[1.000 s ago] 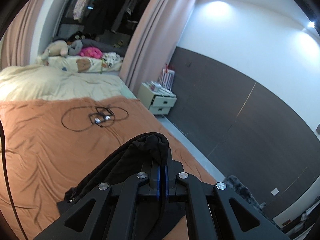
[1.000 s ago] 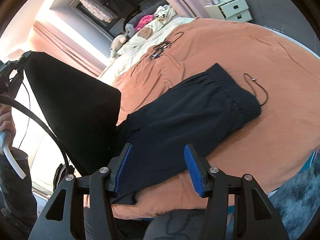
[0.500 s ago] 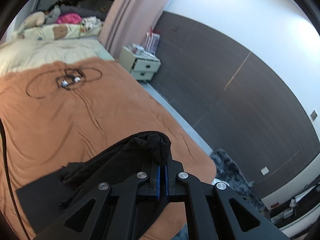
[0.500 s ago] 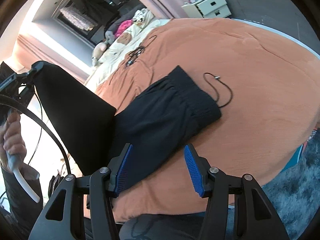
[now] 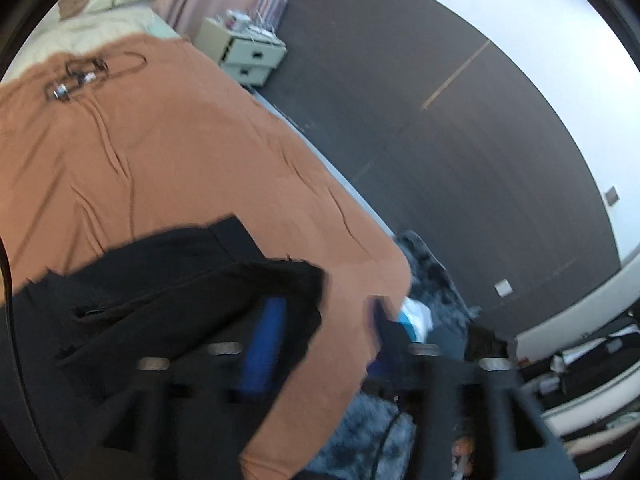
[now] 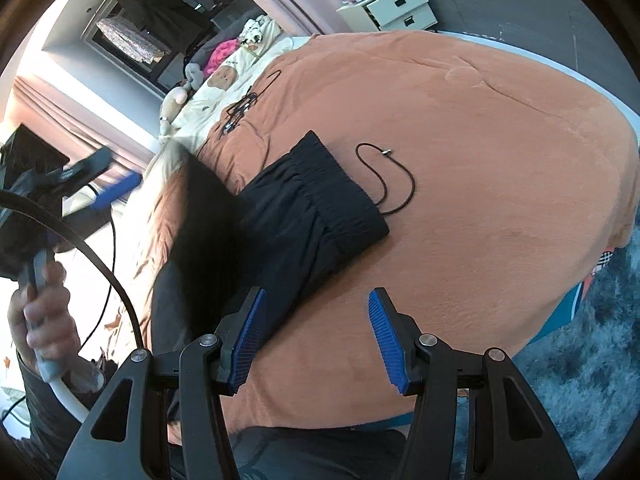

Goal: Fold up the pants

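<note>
We see the black pants (image 6: 304,216) lying on the orange bedspread (image 6: 480,168), waistband at the far end, drawstring (image 6: 388,176) looped on the cover just right of it. Left gripper (image 5: 324,332): frame is motion-blurred, jaws apart, nothing clamped, pants fabric lying under its left finger (image 5: 264,340). Right gripper (image 6: 316,336): jaws wide apart, empty, hovering over the near pants edge. A cable coil (image 5: 80,76) sits far left; a white nightstand (image 5: 248,56) stands beyond the bed.
</note>
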`<state>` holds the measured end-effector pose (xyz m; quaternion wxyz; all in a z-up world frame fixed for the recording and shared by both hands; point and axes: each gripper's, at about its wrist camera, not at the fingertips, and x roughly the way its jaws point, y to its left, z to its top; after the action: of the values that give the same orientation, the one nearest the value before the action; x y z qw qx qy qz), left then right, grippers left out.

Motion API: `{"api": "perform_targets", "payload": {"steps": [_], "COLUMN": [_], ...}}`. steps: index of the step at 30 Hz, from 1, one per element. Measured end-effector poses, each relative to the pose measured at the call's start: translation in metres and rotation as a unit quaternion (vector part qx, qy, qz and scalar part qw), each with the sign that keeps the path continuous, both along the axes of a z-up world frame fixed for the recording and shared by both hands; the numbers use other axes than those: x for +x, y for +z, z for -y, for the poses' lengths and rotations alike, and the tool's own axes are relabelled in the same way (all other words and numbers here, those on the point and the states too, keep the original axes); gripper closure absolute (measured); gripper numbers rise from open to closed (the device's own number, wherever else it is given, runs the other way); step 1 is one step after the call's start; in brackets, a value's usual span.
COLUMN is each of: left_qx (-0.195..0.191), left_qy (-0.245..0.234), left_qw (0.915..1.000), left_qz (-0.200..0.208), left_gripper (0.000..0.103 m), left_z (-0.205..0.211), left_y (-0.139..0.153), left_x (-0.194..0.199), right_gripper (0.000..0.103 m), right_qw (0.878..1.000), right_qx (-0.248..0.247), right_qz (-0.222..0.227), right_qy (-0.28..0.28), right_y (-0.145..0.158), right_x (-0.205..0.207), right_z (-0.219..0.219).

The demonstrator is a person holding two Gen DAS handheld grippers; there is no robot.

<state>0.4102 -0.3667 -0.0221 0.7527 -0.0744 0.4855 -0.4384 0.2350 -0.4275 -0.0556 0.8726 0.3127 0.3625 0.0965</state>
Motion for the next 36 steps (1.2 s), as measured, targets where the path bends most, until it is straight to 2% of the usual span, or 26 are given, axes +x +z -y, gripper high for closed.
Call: {"api": "perform_targets", "payload": {"steps": [1,2,6,11,21,30,36], "left_qx": [-0.002,-0.004,0.004,0.025,0.062,0.065,0.066], "left_qy": [-0.007,-0.009,0.011,0.073,0.188,0.26,0.303], "left_qw": [1.0,0.9999,0.9999,0.997,0.98,0.9634,0.9507], "left_qz": [-0.001,0.002,0.006,0.008,0.019,0.008,-0.014], "left_gripper": [0.017,0.014,0.014,0.014,0.014,0.014,0.014], "left_z": [-0.004,-0.009,-0.038,-0.098,-0.223,-0.295,-0.325], "left_y": [-0.001,-0.001,-0.002,-0.007,-0.014,-0.029,-0.055], "left_x": [-0.004,-0.007,-0.015,-0.021,-0.049,-0.076,-0.09], "right_gripper": [0.052,0.052,0.052,0.052,0.052,0.052,0.052], "right_qw": [1.0,1.0,1.0,0.998,0.99,0.965,0.948], "right_qx": [-0.004,-0.008,-0.021,-0.049,-0.121,-0.218,-0.251], "right_qz": [-0.001,-0.002,-0.002,0.002,0.016,0.035,0.044], "right_qy": [0.002,0.004,0.012,0.033,0.071,0.144,0.19], "right_y": [0.001,0.003,0.01,0.022,0.048,0.076,0.084], "right_x": [0.001,0.001,0.005,0.017,0.044,0.078,0.1], "right_z": [-0.001,-0.003,-0.007,-0.016,-0.035,-0.071,-0.092]}}
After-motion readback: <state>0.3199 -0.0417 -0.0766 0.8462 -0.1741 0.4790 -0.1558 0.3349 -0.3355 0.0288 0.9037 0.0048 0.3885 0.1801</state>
